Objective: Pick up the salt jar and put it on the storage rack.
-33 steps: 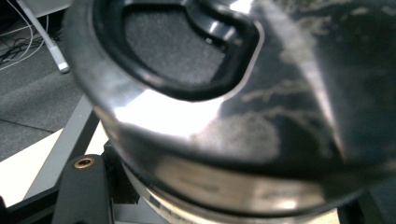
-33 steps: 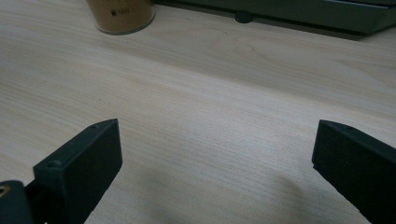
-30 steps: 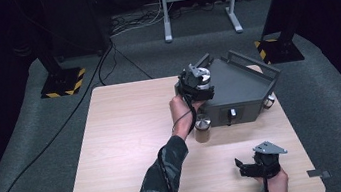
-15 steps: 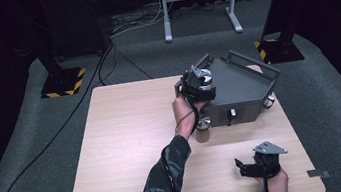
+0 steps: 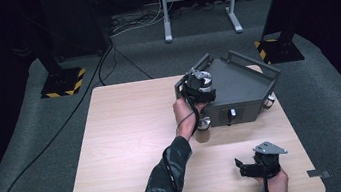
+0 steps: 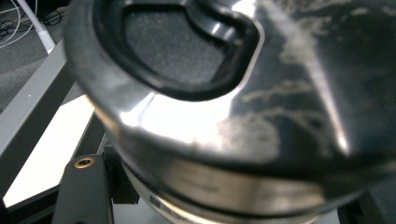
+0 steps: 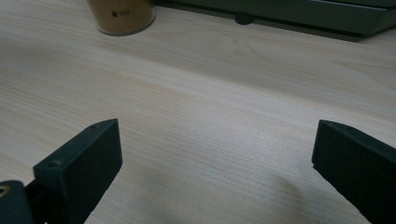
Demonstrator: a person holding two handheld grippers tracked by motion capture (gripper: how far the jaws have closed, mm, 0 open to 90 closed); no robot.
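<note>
The left gripper is clamping a shiny metal lid above the grey tray. The right gripper is resting with jaws standing apart. The brown jar is showing a label too blurred to read.

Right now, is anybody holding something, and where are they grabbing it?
The left gripper holds a shiny metal lid, though the exact spot of the hold is hidden. The right gripper holds nothing; its jaws stand wide over the table.

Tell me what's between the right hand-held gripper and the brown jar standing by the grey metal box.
Nothing: in the right gripper view, only bare light wooden tabletop lies between the open right hand-held gripper and the brown jar.
</note>
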